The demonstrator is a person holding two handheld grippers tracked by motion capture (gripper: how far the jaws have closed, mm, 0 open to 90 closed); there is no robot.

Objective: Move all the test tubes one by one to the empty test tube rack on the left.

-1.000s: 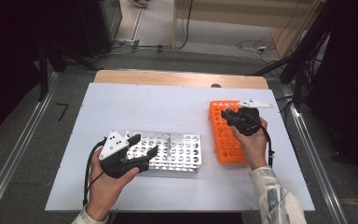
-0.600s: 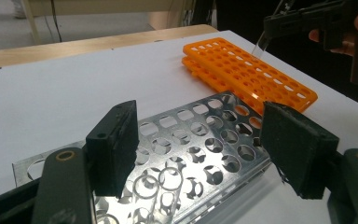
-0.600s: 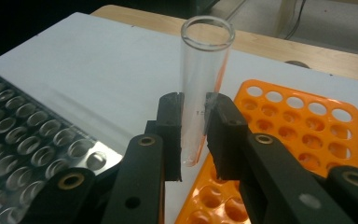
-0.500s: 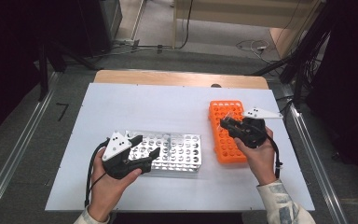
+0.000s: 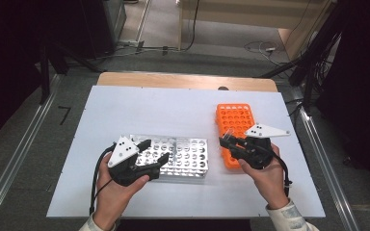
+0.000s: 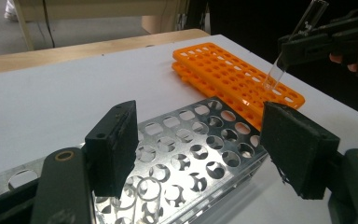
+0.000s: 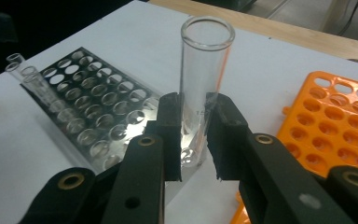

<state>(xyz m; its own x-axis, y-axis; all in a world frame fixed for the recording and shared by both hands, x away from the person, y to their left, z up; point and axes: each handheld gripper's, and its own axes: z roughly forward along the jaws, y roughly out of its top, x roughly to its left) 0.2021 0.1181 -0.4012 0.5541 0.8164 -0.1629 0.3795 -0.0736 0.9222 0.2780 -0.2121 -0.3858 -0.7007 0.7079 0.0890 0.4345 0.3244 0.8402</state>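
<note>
A silver metal tube rack [image 5: 185,155] lies near the table's front, and an orange plastic rack [image 5: 236,119] lies to its right. My left gripper [image 5: 153,151] stands open over the metal rack's left end [image 6: 200,154], its pads apart above the holes. A few glass tubes [image 6: 142,198] stand in that end, also seen far off as tubes [image 7: 21,65]. My right gripper [image 5: 227,141] is shut on a clear glass test tube [image 7: 204,84], held upright. It hangs over the orange rack's [image 6: 233,74] near left edge, with the tube [image 6: 279,70] tilted.
The white tabletop [image 5: 173,106] has bare room behind both racks. A wooden strip [image 5: 183,79] runs along its far edge. Metal rails [image 5: 318,144] flank the table on the floor, with cables beyond.
My right gripper has carried the glass tube back toward the person, from over the orange rack's middle to its near left corner. The left gripper has stayed put.
</note>
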